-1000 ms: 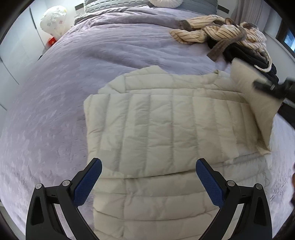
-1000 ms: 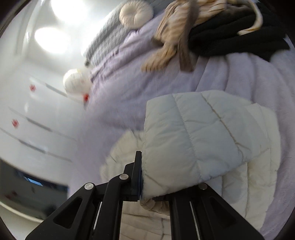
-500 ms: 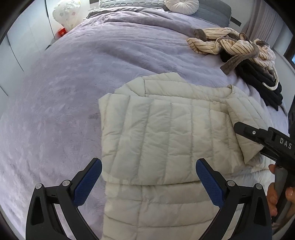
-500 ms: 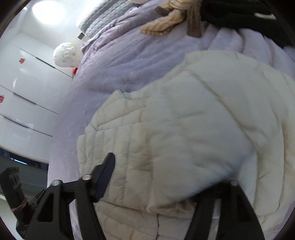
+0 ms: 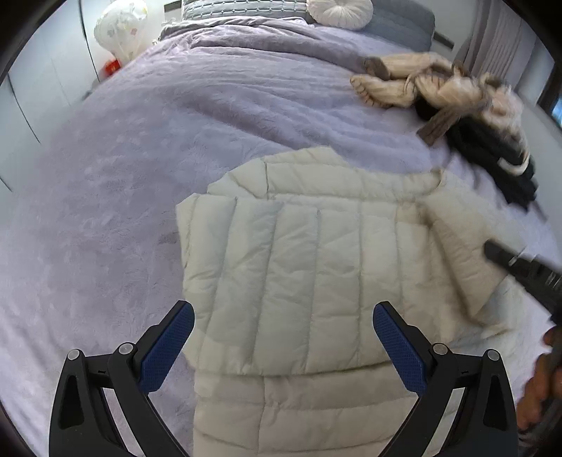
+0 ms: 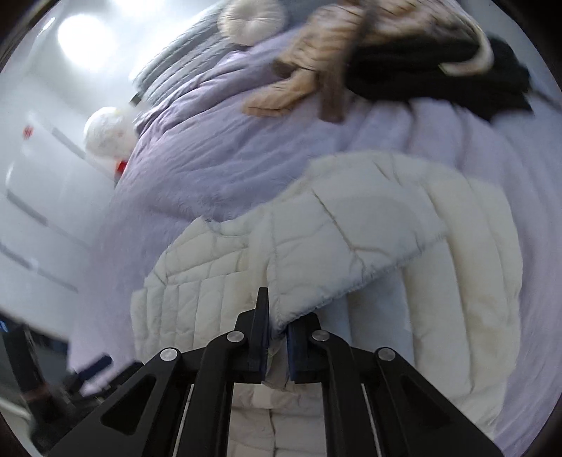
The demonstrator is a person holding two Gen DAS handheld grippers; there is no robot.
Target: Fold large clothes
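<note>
A cream quilted puffer jacket (image 5: 309,274) lies on the lilac bedspread (image 5: 147,168), its left sleeve folded flat across the body. My left gripper (image 5: 281,344) is open and empty, hovering above the jacket's lower half. My right gripper (image 6: 277,337) is shut on the cuff end of the jacket's right sleeve (image 6: 351,253), lifted a little over the jacket body (image 6: 463,281). In the left wrist view the right gripper (image 5: 520,270) shows at the right edge by that sleeve (image 5: 463,260).
A pile of striped beige and black clothes (image 5: 456,102) lies at the far right of the bed, also in the right wrist view (image 6: 404,56). A round white cushion (image 5: 339,12) and grey pillows sit at the headboard. White wardrobes (image 6: 42,197) stand to the left.
My right gripper opened on the sleeve half a second ago and has shut on its cuff again. The sleeve now lies lower, across the jacket's right side. My left gripper stayed open above the jacket.
</note>
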